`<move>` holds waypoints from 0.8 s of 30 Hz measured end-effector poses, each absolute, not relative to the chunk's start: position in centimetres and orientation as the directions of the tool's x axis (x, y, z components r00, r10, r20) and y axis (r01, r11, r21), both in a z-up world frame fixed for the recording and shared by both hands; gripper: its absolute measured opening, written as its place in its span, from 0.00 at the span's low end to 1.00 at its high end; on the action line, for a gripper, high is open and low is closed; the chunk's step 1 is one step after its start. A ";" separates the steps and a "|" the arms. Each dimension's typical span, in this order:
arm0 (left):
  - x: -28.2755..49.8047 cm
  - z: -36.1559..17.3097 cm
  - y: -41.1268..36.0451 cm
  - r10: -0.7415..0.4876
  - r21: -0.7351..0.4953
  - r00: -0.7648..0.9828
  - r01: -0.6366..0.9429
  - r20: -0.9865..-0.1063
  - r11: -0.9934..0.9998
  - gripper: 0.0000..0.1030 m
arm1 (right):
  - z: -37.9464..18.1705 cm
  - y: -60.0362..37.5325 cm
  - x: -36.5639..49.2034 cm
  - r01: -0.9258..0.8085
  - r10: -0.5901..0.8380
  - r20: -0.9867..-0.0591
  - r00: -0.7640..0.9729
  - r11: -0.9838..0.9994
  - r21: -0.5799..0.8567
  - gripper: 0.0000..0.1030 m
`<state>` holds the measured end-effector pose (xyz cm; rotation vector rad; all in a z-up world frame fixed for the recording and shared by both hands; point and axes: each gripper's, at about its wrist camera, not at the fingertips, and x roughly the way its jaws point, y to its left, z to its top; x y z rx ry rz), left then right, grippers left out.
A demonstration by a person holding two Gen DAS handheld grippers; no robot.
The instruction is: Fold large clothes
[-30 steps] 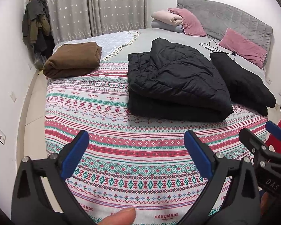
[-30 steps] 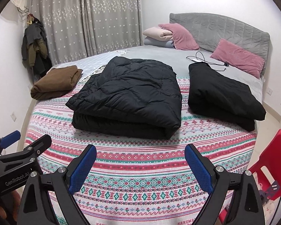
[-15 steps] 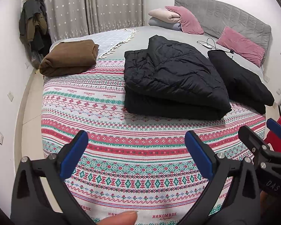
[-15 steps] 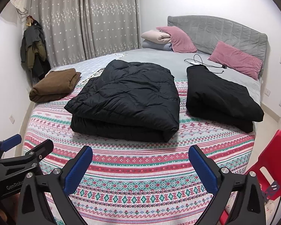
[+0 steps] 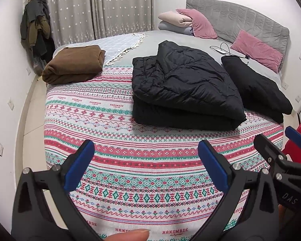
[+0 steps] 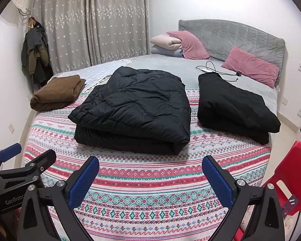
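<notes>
A folded black puffer jacket (image 5: 184,86) (image 6: 138,108) lies in the middle of the bed on a patterned red, green and white blanket (image 5: 130,160) (image 6: 150,180). To its right lies a second folded black garment (image 5: 254,88) (image 6: 234,106). A folded brown garment (image 5: 74,64) (image 6: 58,92) rests at the bed's left side. My left gripper (image 5: 144,152) hovers open over the blanket's near edge, well short of the jacket, nothing between its blue pads. My right gripper (image 6: 150,168) is likewise open and empty beside it.
Pink pillows (image 6: 250,66) and rolled bedding (image 6: 166,44) sit by the grey headboard (image 6: 240,38). A charger cable (image 6: 216,70) lies on the grey sheet. A red chair (image 6: 289,180) stands at right. Coats (image 6: 36,54) hang by the curtain. A fingertip (image 5: 128,236) shows at the bottom.
The right gripper's jaws widened slightly. Both views shifted a little, with the bed sitting a bit lower in frame; the garments have not moved.
</notes>
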<state>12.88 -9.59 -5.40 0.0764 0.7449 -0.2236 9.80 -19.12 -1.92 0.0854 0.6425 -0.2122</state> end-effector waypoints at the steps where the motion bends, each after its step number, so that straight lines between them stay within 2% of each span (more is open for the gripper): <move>1: 12.9 -5.4 -9.6 -0.175 -0.011 0.712 0.229 -0.680 0.973 0.99 | -1.9 -19.1 9.8 0.223 -0.170 -0.602 0.780 0.975 0.014 1.00; 24: 12.9 -5.3 -9.6 -0.174 -0.016 0.712 0.223 -0.680 0.975 0.99 | -1.9 -19.1 9.7 0.231 -0.179 -0.595 0.784 0.973 0.011 1.00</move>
